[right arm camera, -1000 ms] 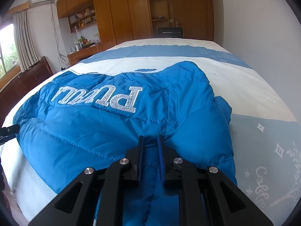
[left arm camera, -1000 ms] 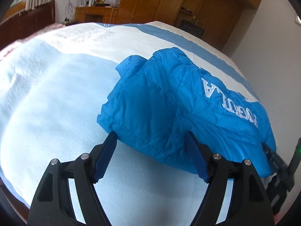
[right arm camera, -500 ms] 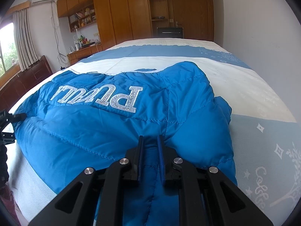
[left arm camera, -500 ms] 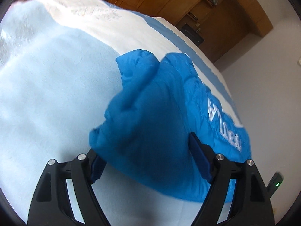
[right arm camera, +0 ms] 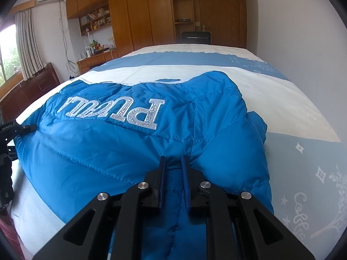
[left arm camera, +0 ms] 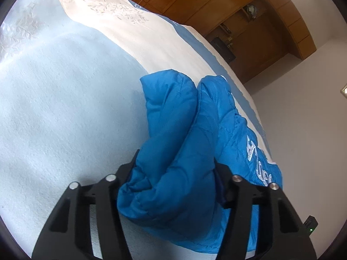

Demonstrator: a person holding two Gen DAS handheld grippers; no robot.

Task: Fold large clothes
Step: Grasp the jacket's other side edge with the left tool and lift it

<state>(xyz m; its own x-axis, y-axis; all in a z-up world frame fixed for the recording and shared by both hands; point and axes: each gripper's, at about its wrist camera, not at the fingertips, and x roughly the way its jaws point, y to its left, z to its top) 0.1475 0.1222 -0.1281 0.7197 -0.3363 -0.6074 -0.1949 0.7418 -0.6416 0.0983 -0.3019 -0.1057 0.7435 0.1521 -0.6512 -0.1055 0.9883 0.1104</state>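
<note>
**Both claws at the blue padded jacket on the bed**

Left wrist view: the left claw point(left arm camera: 175, 169) is reaching around a thick bunched corner of the blue padded jacket point(left arm camera: 195, 143), with its fingers standing wide on either side of the padding. The fabric is filling the whole gap and hiding both fingertips, so I cannot tell whether the claw is squeezing it or merely straddling it. The jacket is lying on the bed point(left arm camera: 65, 108), over the pale blue and white bedspread, with part of its silver lettering point(left arm camera: 258, 162) showing at the right.

Right wrist view: the right claw point(right arm camera: 172, 169) is pinching a narrow fold of the jacket point(right arm camera: 121, 149) at its near edge, its two fingers drawn almost together with the fabric between them. The jacket is spreading across the bed point(right arm camera: 282, 99), its lettering point(right arm camera: 117, 111) reading upside down. The left claw is showing at the far left edge, touching the jacket's corner. A wooden wardrobe point(right arm camera: 149, 15) is standing beyond the bed.
</note>
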